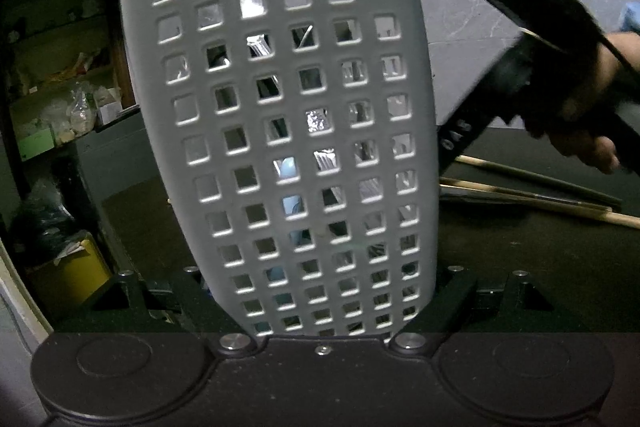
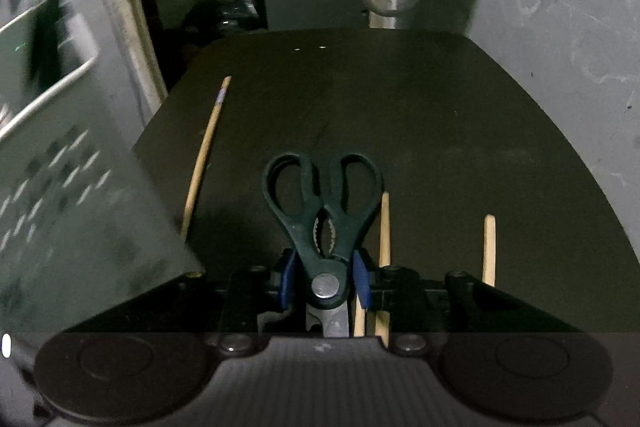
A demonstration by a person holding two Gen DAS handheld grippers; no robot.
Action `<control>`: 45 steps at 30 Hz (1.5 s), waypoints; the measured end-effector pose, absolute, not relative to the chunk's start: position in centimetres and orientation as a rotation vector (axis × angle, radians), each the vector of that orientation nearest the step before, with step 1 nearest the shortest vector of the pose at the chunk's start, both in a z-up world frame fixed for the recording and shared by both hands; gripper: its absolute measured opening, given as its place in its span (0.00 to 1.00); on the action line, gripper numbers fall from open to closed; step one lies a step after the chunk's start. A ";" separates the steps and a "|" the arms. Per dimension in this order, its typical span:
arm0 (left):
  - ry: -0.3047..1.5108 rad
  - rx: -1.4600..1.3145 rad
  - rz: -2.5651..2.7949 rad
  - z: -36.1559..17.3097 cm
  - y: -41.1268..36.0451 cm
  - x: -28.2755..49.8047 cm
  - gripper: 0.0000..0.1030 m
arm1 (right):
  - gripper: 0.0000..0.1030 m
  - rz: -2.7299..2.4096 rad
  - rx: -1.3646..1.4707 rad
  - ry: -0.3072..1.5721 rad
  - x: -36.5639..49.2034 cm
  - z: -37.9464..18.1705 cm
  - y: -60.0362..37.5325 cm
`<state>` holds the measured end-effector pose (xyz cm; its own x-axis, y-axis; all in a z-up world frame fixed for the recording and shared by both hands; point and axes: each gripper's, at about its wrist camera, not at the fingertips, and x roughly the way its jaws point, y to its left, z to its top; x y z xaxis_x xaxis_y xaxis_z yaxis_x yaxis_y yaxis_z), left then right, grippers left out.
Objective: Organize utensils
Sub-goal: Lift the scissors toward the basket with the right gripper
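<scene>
We hold a grey caddy upright in the left gripper, whose fingers press its lower walls from either side; it fills the middle of the left wrist view, tilted slightly, its rim near the top edge. Through its square holes we glimpse metal cutlery and something pale blue. To its left the frame shows cluttered shelves and a yellow box, beyond the dark table's edge. To its right lie wooden chopsticks, with the right gripper's black body above them in a hand.

In the right wrist view, the caddy crowds the lower left, blurred. One chopstick lies just beside it, near the table's left edge. At centre the right gripper pinches dark green scissors at the pivot between blue pads, handle loops pointing away, blades toward the camera. Two more chopsticks lie right of them. The table's far and right stretches stand bare to its curved edge.
</scene>
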<state>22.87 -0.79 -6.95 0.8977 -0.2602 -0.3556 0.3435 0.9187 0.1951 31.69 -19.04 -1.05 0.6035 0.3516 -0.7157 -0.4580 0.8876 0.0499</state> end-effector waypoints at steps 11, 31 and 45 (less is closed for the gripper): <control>0.336 0.273 -0.298 -6.3 -1.6 22.2 0.83 | 0.47 0.559 -0.146 0.695 29.4 -1.7 -20.4; 0.333 0.267 -0.302 -6.1 -1.4 22.0 0.83 | 0.28 0.672 -0.426 0.715 16.3 0.8 -25.6; 0.333 0.266 -0.299 -6.5 -1.6 22.1 0.83 | 0.16 0.536 -0.406 0.747 20.7 -1.4 -26.3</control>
